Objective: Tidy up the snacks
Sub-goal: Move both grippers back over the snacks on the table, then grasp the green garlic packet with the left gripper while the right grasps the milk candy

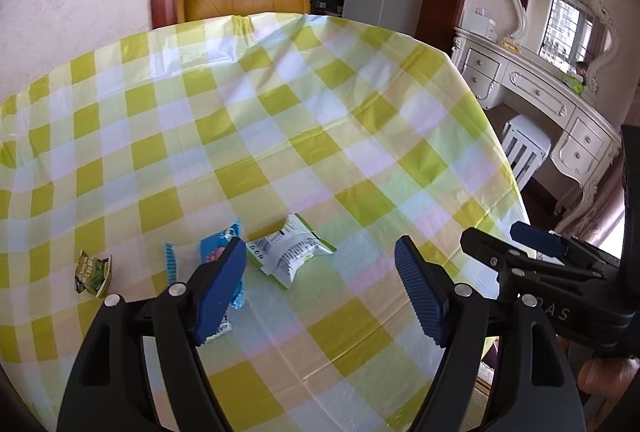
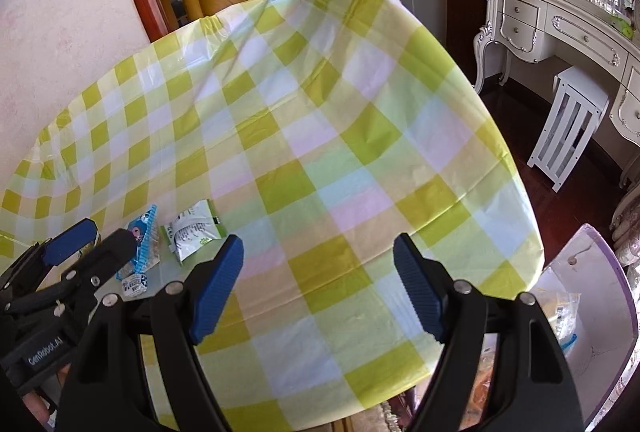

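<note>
- Left wrist view: the left tongs [image 1: 320, 284] stand wide apart above the table [image 1: 248, 135] and grip nothing.
- Three snacks lie on the table here. A white-and-green packet [image 1: 290, 250] rests just ahead of the tongs, nearer the left finger [image 1: 220, 292]. A blue packet [image 1: 218, 252] lies beside it and is partly hidden behind that finger. A small green packet [image 1: 93, 272] lies well out to the left, apart from the other two.
- The right tongs [image 1: 536, 232] enter this view at the right edge, beside the table; whether they are parted cannot be told from here.
- Right wrist view: the right tongs [image 2: 319, 282] are spread wide over the table [image 2: 320, 119] and hold nothing.
- Two snacks are plain in this view, both ahead and to the left of the tongs: the white-and-green packet [image 2: 194, 228] and the blue packet [image 2: 145, 228], lying side by side.
- The left tongs [image 2: 92, 236] reach in from the left, over the blue packet.
- One white box [image 2: 600, 312] sits below the table edge, to the right of the tongs; wrapped packets show inside it, number unclear.
</note>
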A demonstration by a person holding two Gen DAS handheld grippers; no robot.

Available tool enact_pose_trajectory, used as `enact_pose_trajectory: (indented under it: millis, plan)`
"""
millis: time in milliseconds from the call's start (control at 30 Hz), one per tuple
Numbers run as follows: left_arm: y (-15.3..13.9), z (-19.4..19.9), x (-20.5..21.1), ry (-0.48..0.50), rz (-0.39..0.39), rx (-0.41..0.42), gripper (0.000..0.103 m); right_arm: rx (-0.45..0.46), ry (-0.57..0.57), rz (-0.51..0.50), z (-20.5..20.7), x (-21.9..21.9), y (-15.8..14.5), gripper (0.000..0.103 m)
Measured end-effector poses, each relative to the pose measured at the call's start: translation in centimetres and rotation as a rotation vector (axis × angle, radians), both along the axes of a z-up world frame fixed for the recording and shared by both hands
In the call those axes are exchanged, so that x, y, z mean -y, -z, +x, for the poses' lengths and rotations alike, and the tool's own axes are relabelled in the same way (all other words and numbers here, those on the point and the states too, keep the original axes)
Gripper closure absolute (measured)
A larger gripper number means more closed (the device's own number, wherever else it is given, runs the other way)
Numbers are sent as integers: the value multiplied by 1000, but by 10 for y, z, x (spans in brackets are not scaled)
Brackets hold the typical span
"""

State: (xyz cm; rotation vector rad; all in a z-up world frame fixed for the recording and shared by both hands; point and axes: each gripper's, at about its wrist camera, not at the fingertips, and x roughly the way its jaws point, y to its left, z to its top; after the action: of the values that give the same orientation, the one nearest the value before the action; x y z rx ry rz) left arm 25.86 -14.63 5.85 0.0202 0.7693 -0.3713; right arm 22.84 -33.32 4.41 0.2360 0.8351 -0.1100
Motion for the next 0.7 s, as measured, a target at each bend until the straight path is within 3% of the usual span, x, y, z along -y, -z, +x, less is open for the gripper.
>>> enact_pose_trajectory:
  millis: [267,700]
  plan:
    - [2,18,-73,-174,-56,-14,27,-41,-120,-4,6,-47,14,25]
    - [31,39,-186,-446,-62,-93,27,-101,-299,-25,16,-122,33,25]
